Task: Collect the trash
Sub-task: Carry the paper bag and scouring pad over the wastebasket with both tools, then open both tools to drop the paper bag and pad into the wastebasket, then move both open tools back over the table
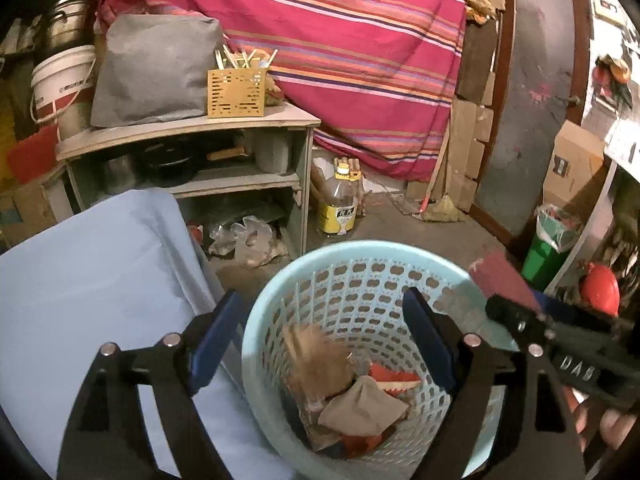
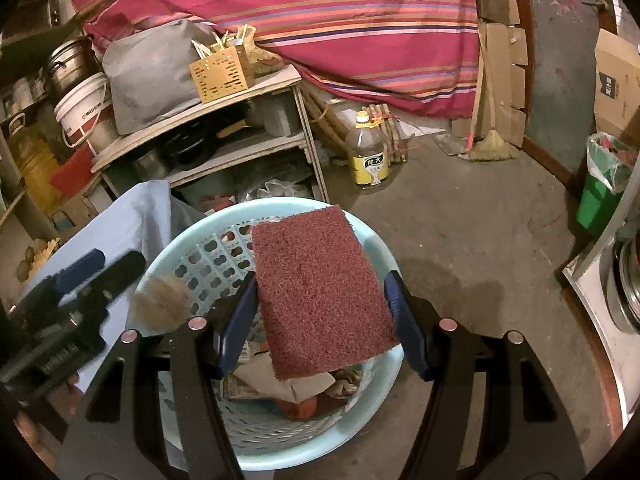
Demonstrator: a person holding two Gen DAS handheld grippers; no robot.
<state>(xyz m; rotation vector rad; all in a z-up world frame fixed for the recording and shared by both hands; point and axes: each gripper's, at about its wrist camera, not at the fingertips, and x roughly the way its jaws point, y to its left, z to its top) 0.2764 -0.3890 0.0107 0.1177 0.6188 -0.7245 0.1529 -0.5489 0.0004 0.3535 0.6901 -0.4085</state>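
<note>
A light blue plastic basket (image 1: 352, 248) (image 2: 280, 202) stands on the floor and holds crumpled beige paper (image 1: 360, 404) and red scraps (image 1: 392, 380). My left gripper (image 1: 320, 304) (image 2: 116, 264) hangs open over it. A blurred brown fuzzy clump (image 1: 316, 360) (image 2: 162, 300) shows below, between its fingers and clear of both pads. My right gripper (image 2: 322, 280) (image 1: 500, 308) is shut on a reddish-brown scouring pad (image 2: 320, 288) (image 1: 504, 280), held flat above the basket's right side.
A blue cloth (image 1: 100, 280) lies left of the basket. Behind it stands a cluttered wooden shelf (image 1: 188, 128), with an oil bottle (image 1: 340, 204) on the floor beside it. A green bin (image 1: 548, 248) and a broom (image 1: 440, 208) are on the right. Bare concrete floor (image 2: 460, 240) lies right of the basket.
</note>
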